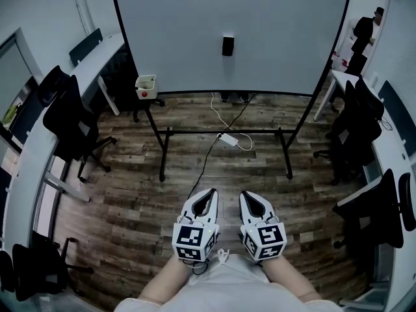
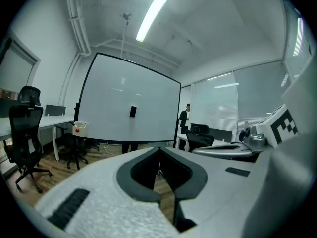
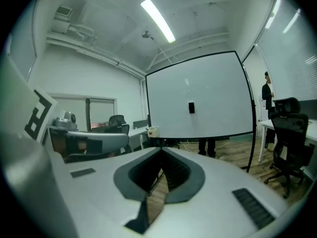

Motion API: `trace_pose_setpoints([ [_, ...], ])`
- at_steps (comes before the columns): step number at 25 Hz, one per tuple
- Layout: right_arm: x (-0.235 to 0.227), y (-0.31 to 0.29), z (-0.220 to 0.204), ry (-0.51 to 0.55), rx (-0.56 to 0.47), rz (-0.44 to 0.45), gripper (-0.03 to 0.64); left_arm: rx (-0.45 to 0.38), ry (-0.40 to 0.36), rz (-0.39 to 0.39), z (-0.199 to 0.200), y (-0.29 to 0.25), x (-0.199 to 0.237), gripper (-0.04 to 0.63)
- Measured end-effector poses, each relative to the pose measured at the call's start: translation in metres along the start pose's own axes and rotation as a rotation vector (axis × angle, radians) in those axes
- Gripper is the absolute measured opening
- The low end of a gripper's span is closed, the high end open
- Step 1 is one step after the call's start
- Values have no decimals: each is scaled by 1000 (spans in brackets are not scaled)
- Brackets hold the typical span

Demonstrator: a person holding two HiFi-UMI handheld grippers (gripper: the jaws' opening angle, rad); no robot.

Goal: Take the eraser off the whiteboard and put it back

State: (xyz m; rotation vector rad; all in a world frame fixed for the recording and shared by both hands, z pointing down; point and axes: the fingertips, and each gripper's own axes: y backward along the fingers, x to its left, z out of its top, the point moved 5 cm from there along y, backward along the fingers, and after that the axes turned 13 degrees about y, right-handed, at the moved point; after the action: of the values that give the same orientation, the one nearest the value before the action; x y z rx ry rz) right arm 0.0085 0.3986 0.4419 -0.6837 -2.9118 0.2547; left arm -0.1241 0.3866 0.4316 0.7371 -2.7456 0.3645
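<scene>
Nearest the head camera, the left gripper [image 1: 209,192] and the right gripper [image 1: 247,195] are held side by side above the wood floor [image 1: 130,194]. They are close together without touching, and both point toward the whiteboard [image 1: 273,25]. Each gripper's own view shows its jaws clenched tip to tip with nothing between them. Farther out, a white cable [image 1: 224,119] and its adapter [image 1: 229,138] lie on the floor beneath the black stand [image 1: 221,132]. The whiteboard stands upright on that stand, well apart from both grippers. The eraser [image 1: 227,45], a small dark block, sits on the board face near its centre. A white box [image 1: 145,86] sits at the board's lower left corner. Black office chairs [image 1: 68,119] and desks [image 1: 29,168] line both sides.
</scene>
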Motion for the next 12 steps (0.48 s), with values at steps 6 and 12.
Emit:
trace_pose_setpoints([
  [6,16,-19,-13,-29,48,34,28,28,8,-2,-6,-3,23,17],
  [12,3,-41,-22,-56,79,44,28,50,32,6,-10,-24,37,17],
])
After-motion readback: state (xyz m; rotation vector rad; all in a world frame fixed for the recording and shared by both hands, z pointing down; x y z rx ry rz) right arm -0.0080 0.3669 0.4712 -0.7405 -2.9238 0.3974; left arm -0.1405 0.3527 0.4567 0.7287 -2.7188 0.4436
